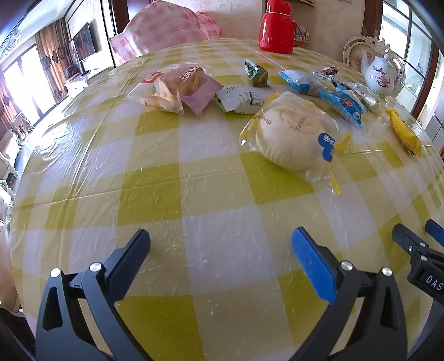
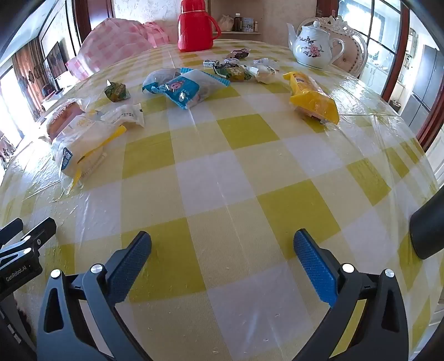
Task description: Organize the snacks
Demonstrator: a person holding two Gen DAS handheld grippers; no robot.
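Observation:
Several wrapped snacks lie across the far half of a yellow-checked table (image 1: 155,188). A round white bun in a clear bag (image 1: 294,136) lies nearest my left gripper; it also shows at the left of the right wrist view (image 2: 83,144). A bread pack (image 1: 172,86), a pink packet (image 1: 201,95), a green packet (image 1: 256,73), blue-wrapped snacks (image 2: 180,86) and a yellow pack (image 2: 312,98) lie farther back. My left gripper (image 1: 220,244) is open and empty above bare cloth. My right gripper (image 2: 222,245) is open and empty too, and shows at the left view's right edge (image 1: 416,244).
A red thermos (image 2: 194,26) stands at the table's far edge. A white flowered teapot (image 2: 312,45) stands at the far right. A pink checked bundle (image 1: 166,30) sits behind the table. White chairs stand behind the teapot.

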